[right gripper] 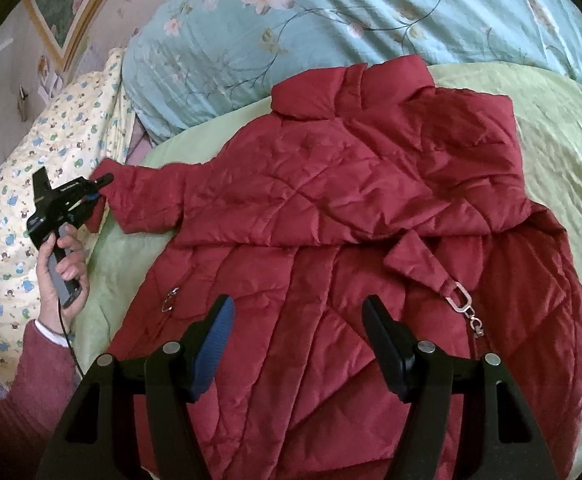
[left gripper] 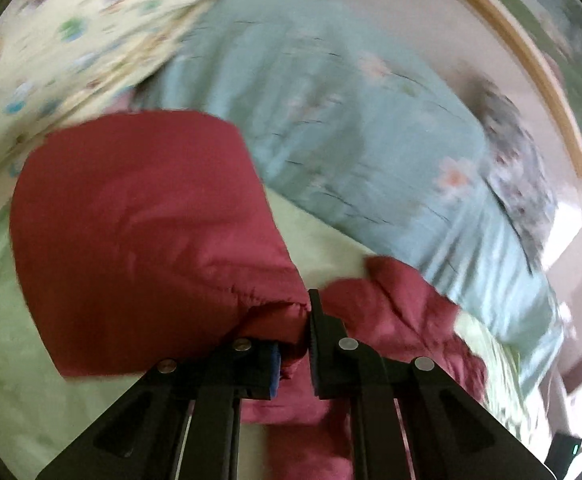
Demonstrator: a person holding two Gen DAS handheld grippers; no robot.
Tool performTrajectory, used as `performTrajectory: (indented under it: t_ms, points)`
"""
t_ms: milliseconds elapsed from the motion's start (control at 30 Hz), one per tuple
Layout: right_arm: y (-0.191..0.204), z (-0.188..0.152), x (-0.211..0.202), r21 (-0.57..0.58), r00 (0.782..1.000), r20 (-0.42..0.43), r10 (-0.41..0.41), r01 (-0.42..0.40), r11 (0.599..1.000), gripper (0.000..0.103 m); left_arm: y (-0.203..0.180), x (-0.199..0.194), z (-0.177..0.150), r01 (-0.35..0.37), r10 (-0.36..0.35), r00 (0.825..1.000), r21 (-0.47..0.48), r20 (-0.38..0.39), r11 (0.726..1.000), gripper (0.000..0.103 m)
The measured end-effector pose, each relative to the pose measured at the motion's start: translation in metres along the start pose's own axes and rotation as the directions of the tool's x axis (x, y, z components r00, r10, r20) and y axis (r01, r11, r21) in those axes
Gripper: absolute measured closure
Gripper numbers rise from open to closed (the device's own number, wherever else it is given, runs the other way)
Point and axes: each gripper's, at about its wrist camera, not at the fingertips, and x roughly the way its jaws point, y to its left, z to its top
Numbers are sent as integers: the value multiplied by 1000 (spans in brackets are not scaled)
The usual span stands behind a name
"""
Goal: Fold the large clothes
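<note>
Over by the yellow print pillow (right gripper: 7,216), the left tool (right gripper: 101,184) is clamped tight on the cuff of the sleeve (right gripper: 151,200) of the red padded jacket (right gripper: 331,240), which lies spread on the green bedsheet (right gripper: 551,152). I'd carry that sleeve flat across the chest without dragging the body. The right tool (right gripper: 297,344) hovers over the hem, jaws apart, holding nothing.
</note>
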Motion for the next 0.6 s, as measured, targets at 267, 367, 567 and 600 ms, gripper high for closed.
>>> performTrajectory:
  t_ms: [267,367,567,600]
  points:
    - [-17,1,-13,60,1000,25,0,-2,998,35,-89,22,-40,7,20,995,269,-98,963,94]
    - [-23,0,-19,76,999,39,2,-5,997,35,-112,29,-54,37,4,992,317,-127,948,94]
    - [-38,1,-28,119,998,59,1,-8,993,33,-154,62,-69,76,-7,985,398,-171,914,94]
    - [-41,2,-29,130,998,62,3,-11,991,33,-161,69,-73,82,-7,983,411,-181,908,94]
